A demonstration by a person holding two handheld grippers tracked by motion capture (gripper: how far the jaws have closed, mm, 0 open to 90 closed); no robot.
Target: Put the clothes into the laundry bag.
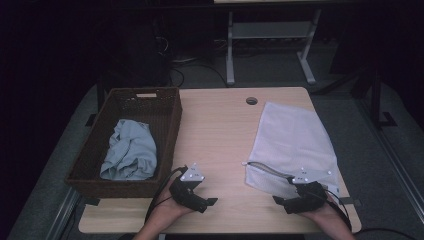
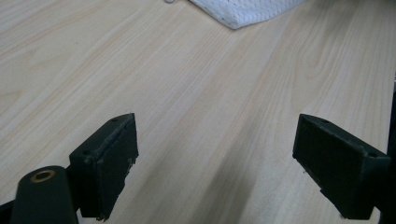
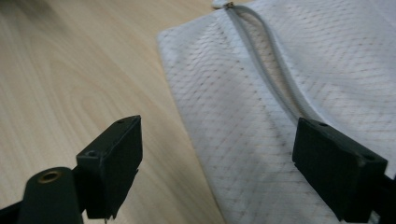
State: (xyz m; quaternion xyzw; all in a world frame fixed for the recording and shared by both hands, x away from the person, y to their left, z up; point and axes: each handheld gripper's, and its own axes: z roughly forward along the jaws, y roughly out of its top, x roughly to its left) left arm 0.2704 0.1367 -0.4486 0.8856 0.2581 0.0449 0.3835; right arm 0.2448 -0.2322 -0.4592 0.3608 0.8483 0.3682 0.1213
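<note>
While the crumpled pale-blue cloth (image 1: 129, 151) lies in the dark woven basket (image 1: 170, 131), the white mesh zip bag (image 1: 292, 142) sits flat — nothing loaded. Left gripper (image 1: 202, 201) and right gripper (image 1: 281, 202) both gape wide, empty — the work looks barely begun.

No text, label, brand, number or sign can be read in any of the views.
</note>
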